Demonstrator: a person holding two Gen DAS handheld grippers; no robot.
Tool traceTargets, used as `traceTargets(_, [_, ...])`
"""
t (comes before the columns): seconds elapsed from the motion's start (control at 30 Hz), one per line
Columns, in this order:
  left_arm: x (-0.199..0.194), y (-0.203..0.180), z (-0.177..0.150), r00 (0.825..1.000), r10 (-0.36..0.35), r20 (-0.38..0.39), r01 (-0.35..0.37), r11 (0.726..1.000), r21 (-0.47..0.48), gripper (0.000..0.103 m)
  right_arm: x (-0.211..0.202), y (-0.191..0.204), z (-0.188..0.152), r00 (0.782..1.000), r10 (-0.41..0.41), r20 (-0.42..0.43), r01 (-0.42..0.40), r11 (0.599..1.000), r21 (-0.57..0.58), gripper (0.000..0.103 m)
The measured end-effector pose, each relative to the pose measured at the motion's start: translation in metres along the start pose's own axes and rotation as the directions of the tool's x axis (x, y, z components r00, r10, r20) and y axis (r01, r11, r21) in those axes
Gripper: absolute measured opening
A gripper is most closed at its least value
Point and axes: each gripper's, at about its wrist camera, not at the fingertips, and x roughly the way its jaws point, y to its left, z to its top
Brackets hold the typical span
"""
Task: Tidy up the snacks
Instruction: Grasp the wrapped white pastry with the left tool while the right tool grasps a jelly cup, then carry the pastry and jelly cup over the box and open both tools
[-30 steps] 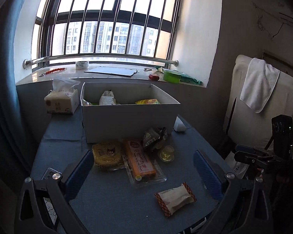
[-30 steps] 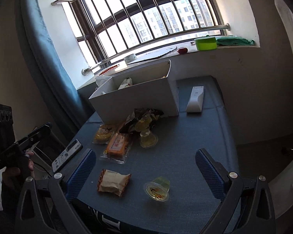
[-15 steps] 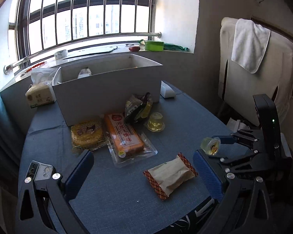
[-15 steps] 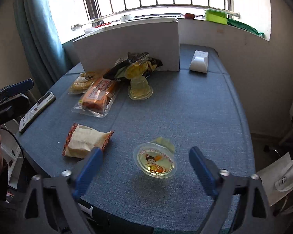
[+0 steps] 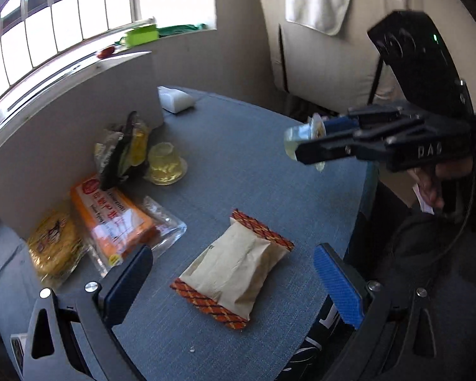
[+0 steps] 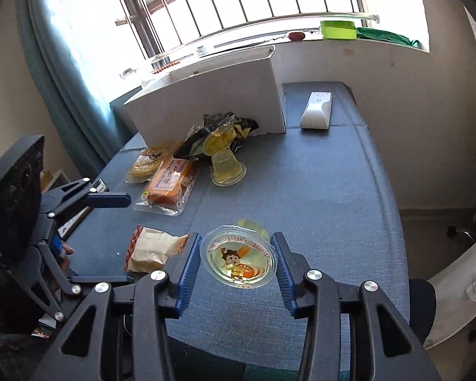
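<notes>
Left wrist view
Left tool point(image 5: 231, 282): held wide open and empty, its blue-padded fingers set on either side of the snack below it, apart from it.
Beige paper-wrapped snack with red patterned ends point(image 5: 234, 268): laid flat on the blue cloth-covered counter point(image 5: 247, 165), between and just ahead of the left tool's fingers.
Right tool point(image 5: 304, 149): seen side-on above the counter's right edge, closed on a clear round jelly cup with a printed lid point(image 5: 296, 141), which is lifted off the cloth.
Second clear jelly cup point(image 5: 165, 165): stood upside down on the counter, touching a dark crumpled snack bag point(image 5: 123, 152).
Orange bar in a clear wrapper point(image 5: 114, 219): laid beside a round yellow cake in clear film point(image 5: 52, 243), both just in front of the white cardboard box point(image 5: 66, 133).
White remote point(image 5: 174, 98): laid past the box corner.

Right wrist view
Right tool point(image 6: 236, 260): narrowed onto the printed-lid jelly cup point(image 6: 238, 260), a blue pad seen against each side of its rim.
Left tool point(image 6: 111, 199): seen at the left edge, open, above the beige snack point(image 6: 152, 249).
Remaining snacks: the orange bar point(image 6: 169, 182), upturned jelly cup point(image 6: 227, 168), dark bag point(image 6: 219, 133) and yellow cake point(image 6: 146, 163) are grouped against the white box point(image 6: 212, 101).
White remote point(image 6: 315, 114): laid on the counter point(image 6: 317, 197) just right of the box.
</notes>
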Motion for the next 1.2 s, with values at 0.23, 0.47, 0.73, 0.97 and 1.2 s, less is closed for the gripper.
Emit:
traceTargets(0.23, [0.03, 0.009, 0.003, 0.992, -0.08, -0.1, 0.087, 0.994, 0.062, 0.083, -0.01, -0.007, 0.003, 1.0, 0.02, 0.023, -0.02, 0.999, 0.025, 0.049])
traceTargets(0.47, [0.01, 0.016, -0.01, 1.0, 0.003, 0.01, -0.003, 1.0, -0.03, 0.044, -0.01, -0.007, 0.004, 0.999, 0.039, 0.031, -0.04, 0.999, 0.029, 0.049])
traceTargets(0.73, [-0.079, 0.047, 0.004, 0.938, 0.184, 0.294, -0.079, 0.938, -0.336, 0.044, -0.005, 0.005, 0.033, 0.994, 0.082, 0.071, -0.082, 0.997, 0.0, 0.048])
traceTargets(0.97, [-0.122, 0.104, 0.054, 0.849, 0.354, 0.393, -0.146, 0.872, -0.468, 0.044, 0.008, 0.026, 0.111, 0.978, 0.144, 0.151, -0.136, 0.989, -0.067, 0.048])
traceTargets(1.2, [-0.099, 0.209, 0.1, 0.857, 0.393, 0.333, -0.148, 0.807, -0.571, 0.044, 0.059, 0.029, 0.213, 0.972, 0.184, 0.148, -0.182, 0.983, -0.025, 0.048])
